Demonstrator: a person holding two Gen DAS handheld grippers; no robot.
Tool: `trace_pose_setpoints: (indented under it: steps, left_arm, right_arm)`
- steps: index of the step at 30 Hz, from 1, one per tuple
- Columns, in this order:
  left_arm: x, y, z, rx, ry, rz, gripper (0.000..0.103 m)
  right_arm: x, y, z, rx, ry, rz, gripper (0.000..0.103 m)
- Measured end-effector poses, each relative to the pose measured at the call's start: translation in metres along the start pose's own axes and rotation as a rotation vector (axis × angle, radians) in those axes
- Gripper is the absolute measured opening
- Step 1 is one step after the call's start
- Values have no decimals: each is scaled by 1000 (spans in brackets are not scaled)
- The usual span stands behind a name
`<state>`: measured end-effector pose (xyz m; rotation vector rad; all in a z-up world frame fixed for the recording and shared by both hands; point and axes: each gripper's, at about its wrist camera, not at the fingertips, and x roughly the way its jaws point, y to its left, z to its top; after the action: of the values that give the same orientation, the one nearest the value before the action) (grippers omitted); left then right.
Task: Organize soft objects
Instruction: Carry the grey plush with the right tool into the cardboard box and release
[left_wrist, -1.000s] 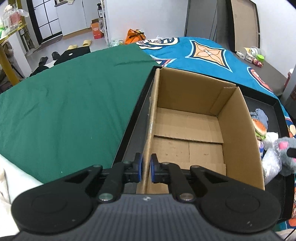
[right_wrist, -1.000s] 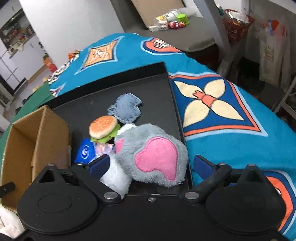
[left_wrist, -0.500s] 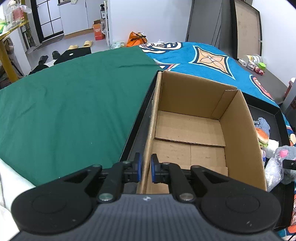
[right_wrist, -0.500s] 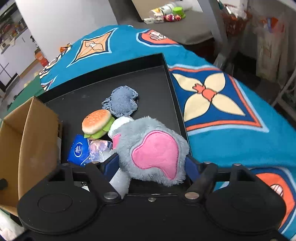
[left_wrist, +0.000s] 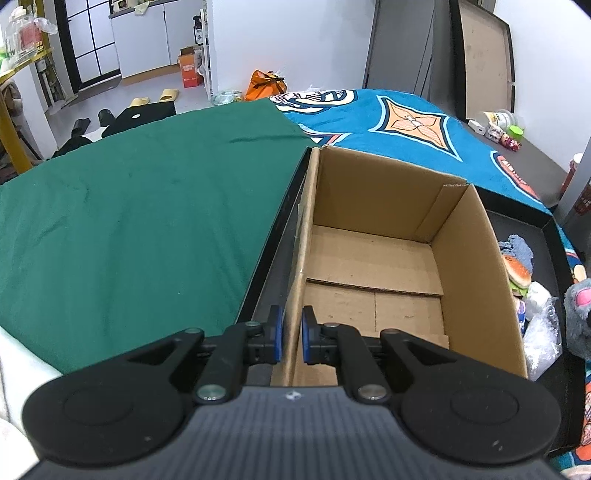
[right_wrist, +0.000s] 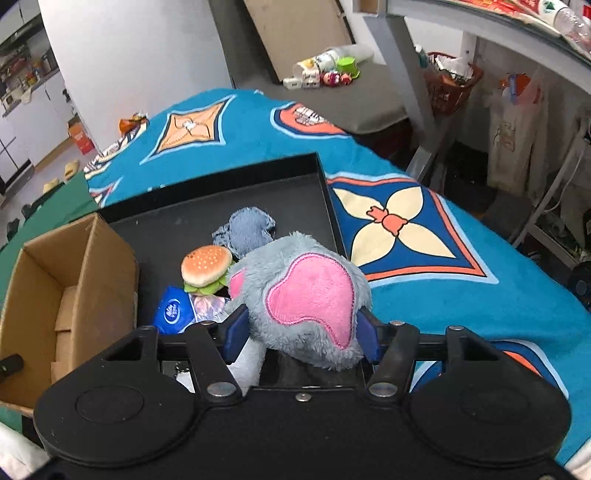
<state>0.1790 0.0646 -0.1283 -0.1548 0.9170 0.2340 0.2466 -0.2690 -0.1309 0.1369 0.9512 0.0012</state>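
My left gripper (left_wrist: 291, 332) is shut on the left wall of the open cardboard box (left_wrist: 472, 266), which holds nothing. In the right wrist view my right gripper (right_wrist: 303, 332) has its jaws closing on a grey plush toy with a pink ear (right_wrist: 306, 291); both blue pads press its sides. The plush also shows at the right edge of the left wrist view (left_wrist: 578, 314). Beside it in the black tray (right_wrist: 295, 173) lie a burger toy (right_wrist: 205, 269), a blue denim piece (right_wrist: 245, 230) and a blue packet (right_wrist: 171, 312). The box (right_wrist: 107, 266) stands at the tray's left.
The tray rests on a blue patterned blanket (right_wrist: 443, 277), with a green cloth (left_wrist: 129, 221) to the left of the box. A crumpled clear plastic bag (left_wrist: 541, 332) lies by the box's right wall. Bottles and small toys (right_wrist: 325, 72) sit on a grey surface behind.
My right gripper's jaws have come in from wide apart onto the grey plush, and the plush sits a little higher over the tray. My left gripper stays clamped on the box wall.
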Motion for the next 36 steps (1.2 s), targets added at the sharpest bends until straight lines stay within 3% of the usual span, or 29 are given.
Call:
trace_pose_setpoints:
  steps: [15, 26, 36]
  left_arm:
    - [-14, -2, -5, 7, 2, 3, 11]
    - [-14, 16, -6, -38, 3, -59, 8]
    - [-16, 32, -5, -82, 2, -59, 9]
  right_arm:
    - [-38, 31, 2, -25, -88, 82, 58]
    - [-54, 75, -4, -148, -130, 151, 58]
    - [-63, 109, -9, -245, -164, 249, 59]
